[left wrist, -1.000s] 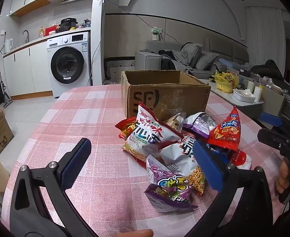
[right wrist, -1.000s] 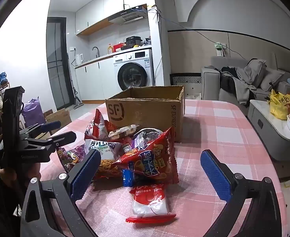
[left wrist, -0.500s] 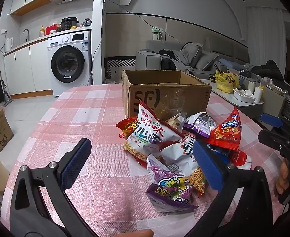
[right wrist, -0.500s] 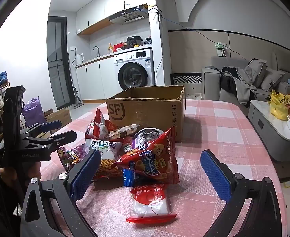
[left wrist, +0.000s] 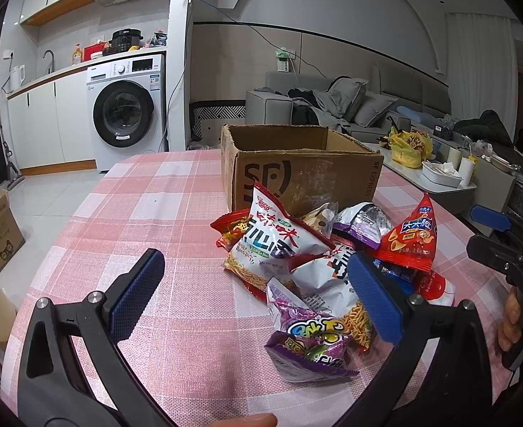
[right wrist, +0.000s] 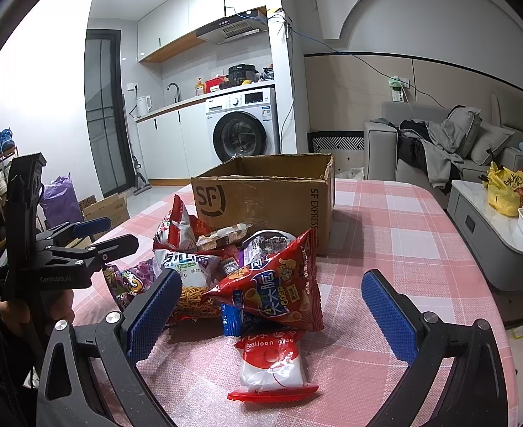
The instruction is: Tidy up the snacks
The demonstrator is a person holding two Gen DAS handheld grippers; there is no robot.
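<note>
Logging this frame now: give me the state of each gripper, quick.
Left gripper: open, holding nothing, in front of the snack pile.
Right gripper: open, holding nothing, facing the same pile.

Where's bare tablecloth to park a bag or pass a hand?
Free: the cloth left of the snack pile, out to the table edge, and right of the cardboard box. Crowded: between pile and box front. Both the left gripper and right gripper are open.

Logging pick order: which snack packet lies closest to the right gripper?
The white packet with red ends, lying flat and alone in front of the pile, between the right gripper's open jaws.
</note>
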